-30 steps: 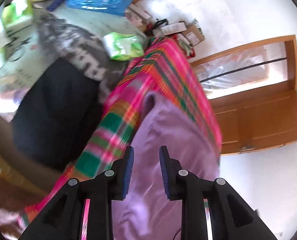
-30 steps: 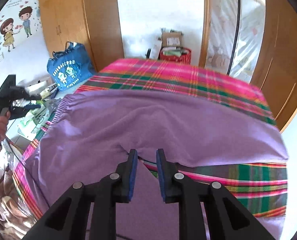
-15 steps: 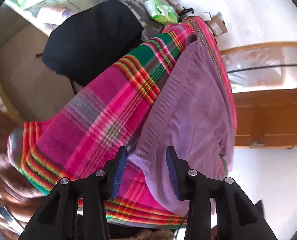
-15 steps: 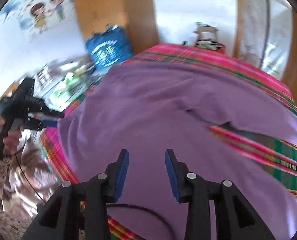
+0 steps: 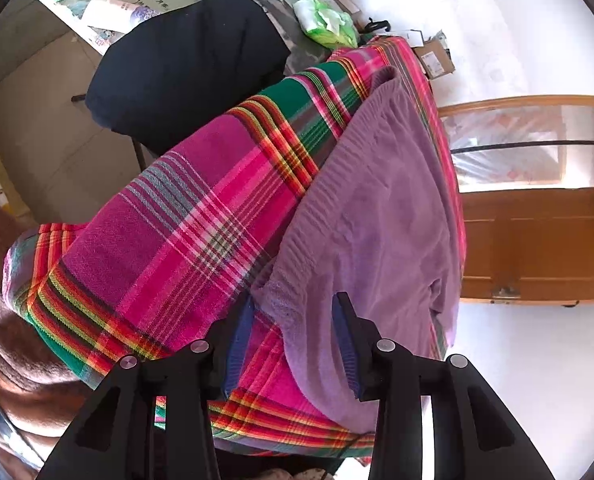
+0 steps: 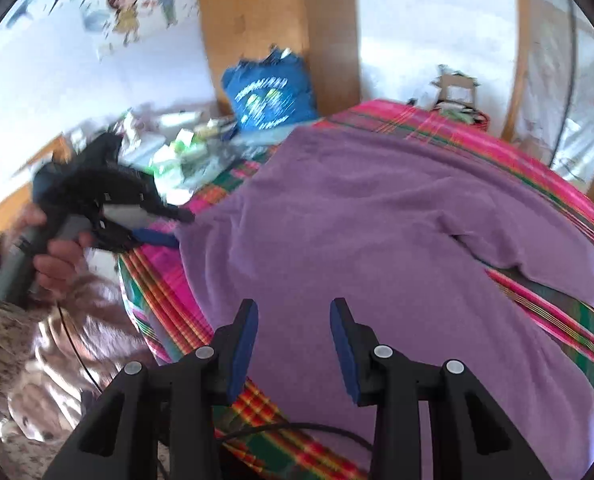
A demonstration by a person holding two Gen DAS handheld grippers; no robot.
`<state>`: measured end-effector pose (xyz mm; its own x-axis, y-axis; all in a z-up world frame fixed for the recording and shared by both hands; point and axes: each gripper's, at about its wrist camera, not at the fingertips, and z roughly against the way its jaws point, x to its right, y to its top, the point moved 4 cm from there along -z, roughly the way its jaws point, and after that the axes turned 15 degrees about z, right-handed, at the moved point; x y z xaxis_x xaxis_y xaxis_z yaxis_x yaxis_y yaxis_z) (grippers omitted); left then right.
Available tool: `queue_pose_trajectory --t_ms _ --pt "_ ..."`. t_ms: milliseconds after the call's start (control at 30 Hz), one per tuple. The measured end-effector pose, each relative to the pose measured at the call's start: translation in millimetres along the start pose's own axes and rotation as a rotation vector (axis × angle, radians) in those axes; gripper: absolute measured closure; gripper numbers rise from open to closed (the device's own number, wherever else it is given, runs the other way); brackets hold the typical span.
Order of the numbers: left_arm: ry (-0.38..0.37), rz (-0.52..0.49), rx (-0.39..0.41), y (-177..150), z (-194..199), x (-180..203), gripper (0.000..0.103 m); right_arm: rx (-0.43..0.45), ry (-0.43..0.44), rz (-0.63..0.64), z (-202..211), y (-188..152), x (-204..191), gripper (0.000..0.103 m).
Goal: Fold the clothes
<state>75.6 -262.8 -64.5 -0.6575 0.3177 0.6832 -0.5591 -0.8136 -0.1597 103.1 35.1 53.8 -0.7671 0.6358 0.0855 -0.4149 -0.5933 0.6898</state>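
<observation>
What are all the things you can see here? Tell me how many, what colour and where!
Purple garment: one, purple, spread flat on the plaid cloth.
Plaid cloth: one, pink, green and red, covering the table.
Black chair: one, black, beside the table.
Blue bag: one, blue with white print, against the wooden wardrobe.
Wooden wardrobe: one, brown, behind the bag.
Green packet: one, green and white, on the side table past the chair.
Cardboard box: one, brown, on the floor.
Wooden door: one, brown.
Left tongs: open, at the garment's near corner.
Right tongs: open, above the garment.
Hand: one, gripping the left handle.
</observation>
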Motion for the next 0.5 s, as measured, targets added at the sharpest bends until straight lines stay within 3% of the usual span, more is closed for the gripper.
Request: queue_pose_trajectory --t_ms 167,233,400,500 --pt "0.008 -0.020 0.003 0.5 -2.5 6.6 0.061 0.098 0.010 -0.174 60.0 -4.6 31.3 0.061" --pt "0.001 -0.013 0.005 1.2 -2.9 7.0 0.061 0.089 -0.014 -0.162 56.5 -6.9 32.6 0.060" --pt "-0.049 0.061 0.013 5.3 -3.7 2.2 0.061 -0.098 0.013 -0.048 -15.6 -23.6 1.3 0.060" --pt "-0.069 0.083 0.018 5.2 -4.3 0.7 0.061 -0.133 0.011 0.077 -49.4 -20.5 -23.7 0.060"
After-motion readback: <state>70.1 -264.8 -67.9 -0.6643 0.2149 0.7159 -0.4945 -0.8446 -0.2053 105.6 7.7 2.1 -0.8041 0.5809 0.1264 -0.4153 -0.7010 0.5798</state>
